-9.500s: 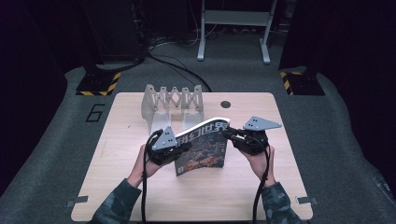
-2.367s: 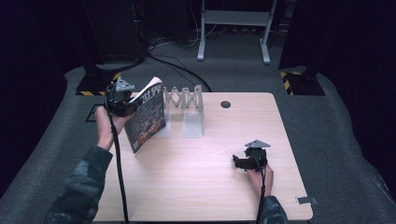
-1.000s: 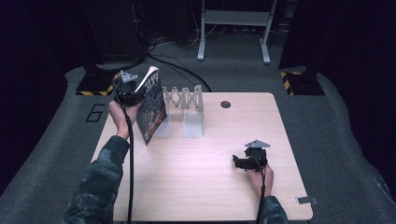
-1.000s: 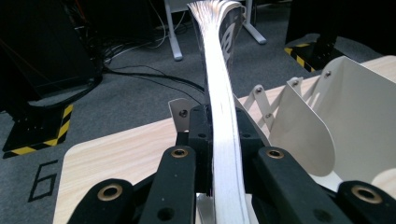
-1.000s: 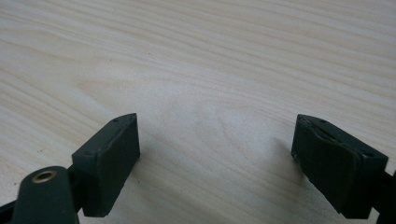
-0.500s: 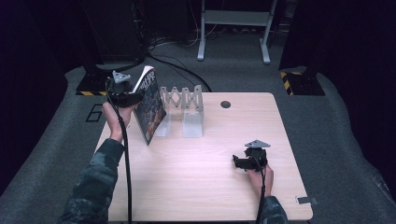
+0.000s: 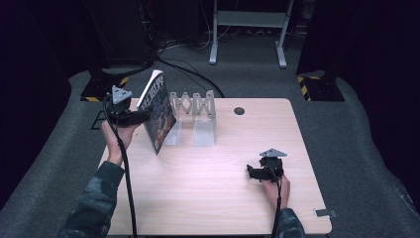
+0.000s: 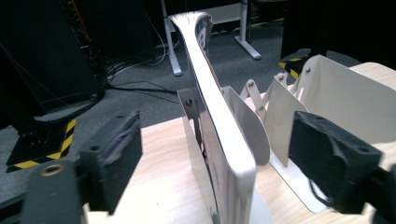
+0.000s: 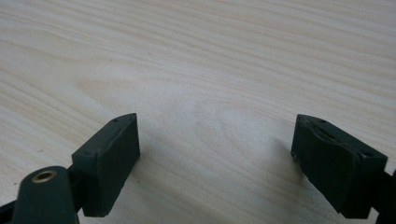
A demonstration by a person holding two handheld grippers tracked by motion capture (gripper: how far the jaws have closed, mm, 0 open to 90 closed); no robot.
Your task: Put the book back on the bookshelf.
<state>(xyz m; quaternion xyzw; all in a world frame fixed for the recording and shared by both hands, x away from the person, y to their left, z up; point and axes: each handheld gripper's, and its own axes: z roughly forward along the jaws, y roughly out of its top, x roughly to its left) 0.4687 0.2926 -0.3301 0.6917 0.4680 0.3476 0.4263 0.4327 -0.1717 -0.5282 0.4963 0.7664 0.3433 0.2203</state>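
Currently a book (image 7: 157, 111) is seen standing on edge at the far left part of the tabletop (image 7: 218, 198), at the left end of a white accordion-style rack (image 7: 194, 111). Its long axis runs steeply upward and is tilted, so that the top edge leans away toward the far left, over the table's edge, while the bottom corner points down toward the near side. The illustrated cover is turned toward the right and the near side.

From the left gripper view, the book (image 8: 219, 135) is seen edge-on, rising between the rack's white dividers (image 8: 327, 102), with its upper part curving slightly.

The left gripper (image 7: 141, 115) is held just beside the book's left face. Its fingers (image 8: 112, 158) are spread wide apart on either side of the book's edge, and no contact with the pads is seen.

The right gripper (image 7: 253, 172) is held low over the near right part of the tabletop, well apart from the book. Its fingers (image 9: 109, 151) are spread apart with bare wood (image 9: 210, 70) between them.
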